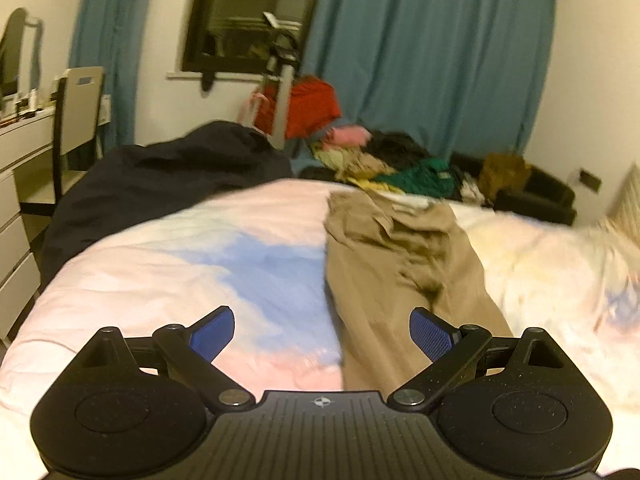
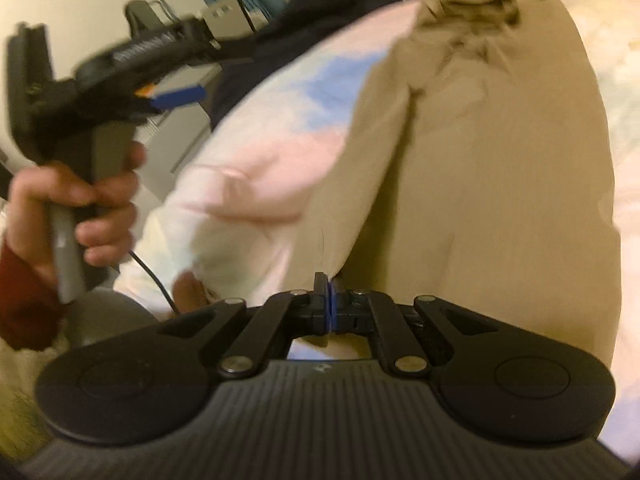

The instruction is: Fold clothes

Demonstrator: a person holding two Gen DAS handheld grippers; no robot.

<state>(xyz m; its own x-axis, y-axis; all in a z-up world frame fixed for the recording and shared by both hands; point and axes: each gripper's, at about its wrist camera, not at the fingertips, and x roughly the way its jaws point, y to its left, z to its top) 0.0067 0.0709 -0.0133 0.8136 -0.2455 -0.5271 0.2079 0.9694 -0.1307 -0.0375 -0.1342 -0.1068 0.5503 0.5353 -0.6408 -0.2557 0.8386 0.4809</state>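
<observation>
Beige trousers [image 1: 404, 256] lie lengthwise on the pastel bedspread [image 1: 180, 256], waistband at the far end. My left gripper [image 1: 322, 334] is open and empty, hovering above the bed just left of the trouser leg. In the right wrist view the trousers [image 2: 500, 168] fill the right half. My right gripper [image 2: 330, 300] is shut on the near edge of a trouser leg. The left gripper [image 2: 176, 96] shows there at upper left, held in a hand, off the bed's left side.
A pile of mixed clothes [image 1: 384, 160] sits at the far end of the bed. A dark duvet [image 1: 172, 168] lies at the far left. A white dresser [image 1: 20, 184] and chair [image 1: 76, 120] stand to the left. Blue curtains [image 1: 432, 56] hang behind.
</observation>
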